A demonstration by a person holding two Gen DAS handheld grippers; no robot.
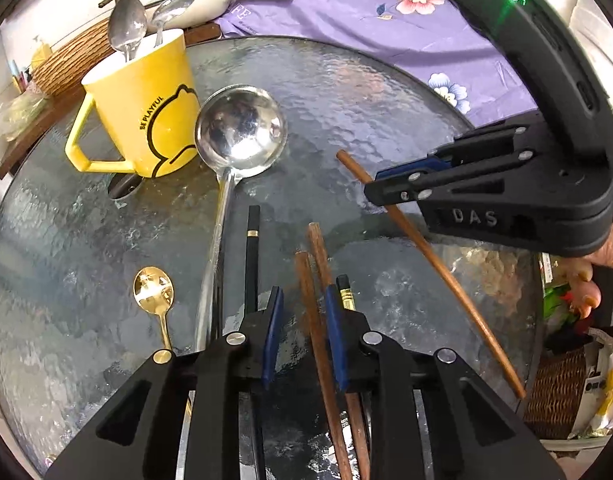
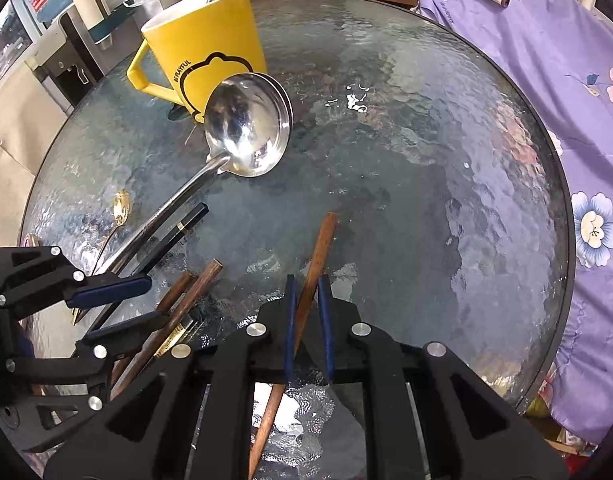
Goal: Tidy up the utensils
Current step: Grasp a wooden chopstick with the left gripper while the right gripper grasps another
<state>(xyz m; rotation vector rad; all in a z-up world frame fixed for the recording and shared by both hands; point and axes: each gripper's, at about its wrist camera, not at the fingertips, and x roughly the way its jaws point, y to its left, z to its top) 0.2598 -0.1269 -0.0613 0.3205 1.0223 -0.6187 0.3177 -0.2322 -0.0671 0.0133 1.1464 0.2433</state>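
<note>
LEFT WRIST VIEW
Bench (image 1: 346, 92): round, rippled glass top.
Mug (image 1: 146, 108): yellow, upright at the far left of the bench; two steel spoons (image 1: 126, 26) stand in it.
Ladle (image 1: 240, 128): bowl just right of the mug, apparently touching it; handle runs back toward the camera.
Gold spoon (image 1: 154, 292): flat on the glass, nearer than the mug, left of the ladle handle.
Black chopstick (image 1: 252, 256): just right of the ladle handle.
Brown pair (image 1: 312, 300): two wooden chopsticks lying side by side; one passes between the left tool's pads.
Left tool (image 1: 304, 320): jaws narrow, astride one brown stick; grip not confirmed.
Right tool (image 1: 390, 184): right of the mug, jaws close about a single brown chopstick (image 1: 446, 276).

RIGHT WRIST VIEW
Right tool (image 2: 308, 320): jaws narrow, the single chopstick (image 2: 320, 248) between the pads, tip pointing away; whether the pads touch it, cannot tell.
Left tool (image 2: 126, 308): low left, nearer than the mug (image 2: 206, 40), over the brown pair (image 2: 194, 292).
Ladle (image 2: 248, 128): bowl against the mug's base.
Cloth (image 2: 546, 80): purple, floral, beyond the bench's right rim.
</note>
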